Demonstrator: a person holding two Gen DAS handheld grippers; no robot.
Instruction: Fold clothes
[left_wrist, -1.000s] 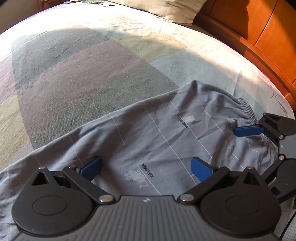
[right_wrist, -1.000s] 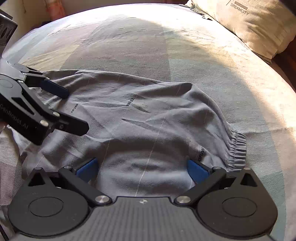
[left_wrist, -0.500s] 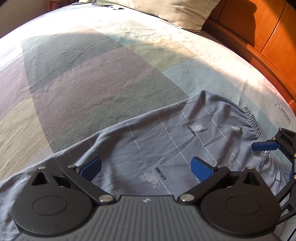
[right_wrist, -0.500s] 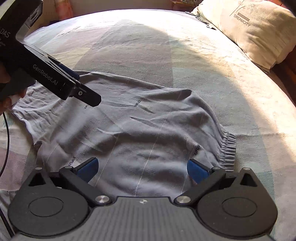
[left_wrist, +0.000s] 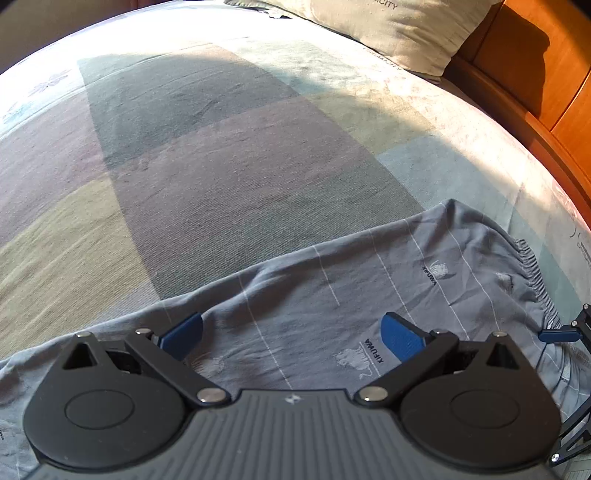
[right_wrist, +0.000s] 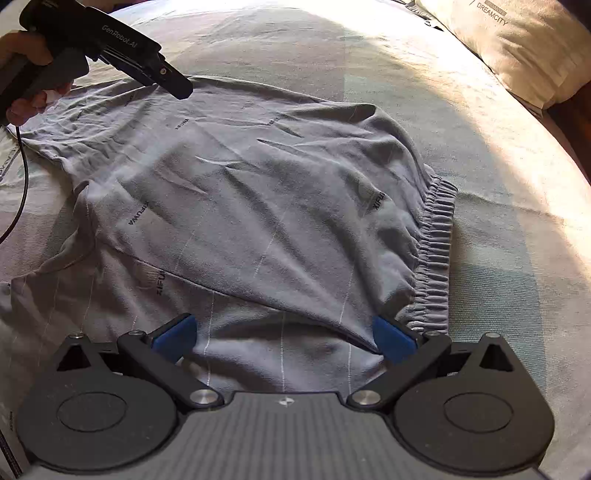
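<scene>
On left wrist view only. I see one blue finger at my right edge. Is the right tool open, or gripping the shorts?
Observer: Open. The right tool has its jaws wide apart over the shorts, with no fabric pinched.
Operator: Where along the garment?
Observer: At the near end of the elastic waistband; one pad sits beside the gathered edge.
Operator: Is the fabric flat?
Observer: No. An upper layer lies diagonally over a lower one, with creases across the middle.
</scene>
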